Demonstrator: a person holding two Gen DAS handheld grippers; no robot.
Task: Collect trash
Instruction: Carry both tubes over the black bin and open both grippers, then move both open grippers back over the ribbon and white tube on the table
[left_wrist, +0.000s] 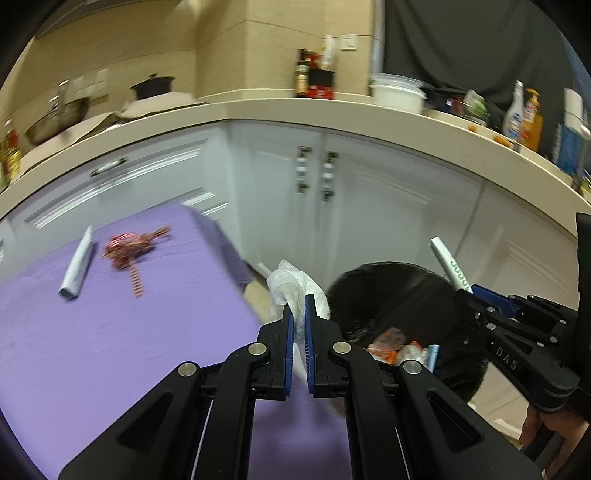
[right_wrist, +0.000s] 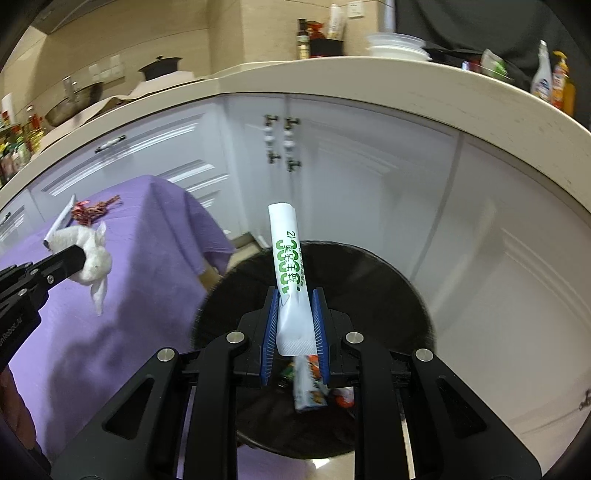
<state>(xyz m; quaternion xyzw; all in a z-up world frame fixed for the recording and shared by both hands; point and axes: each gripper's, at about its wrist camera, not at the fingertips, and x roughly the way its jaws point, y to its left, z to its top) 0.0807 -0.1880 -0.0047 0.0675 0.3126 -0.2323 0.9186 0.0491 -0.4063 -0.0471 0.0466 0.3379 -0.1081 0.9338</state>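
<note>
My left gripper (left_wrist: 299, 308) is shut on a crumpled white tissue (left_wrist: 291, 286), held at the edge of the purple table, just left of the black trash bin (left_wrist: 391, 291). The same tissue (right_wrist: 92, 258) shows in the right wrist view, pinched by the left gripper (right_wrist: 83, 254). My right gripper (right_wrist: 295, 306) is shut on a white sachet with green print (right_wrist: 290, 266), held over the bin (right_wrist: 369, 280). That sachet (left_wrist: 450, 264) sticks up from the right gripper (left_wrist: 466, 288) at the bin's right side. Wrappers (left_wrist: 400, 349) lie inside the bin.
On the purple tablecloth (left_wrist: 129, 332) lie a silver-white sachet (left_wrist: 77, 269) and a red-and-white ribbon tangle (left_wrist: 129, 249). White cabinet doors (left_wrist: 369, 206) stand behind the bin under a beige counter (left_wrist: 332, 110) crowded with bottles, bowls and pots.
</note>
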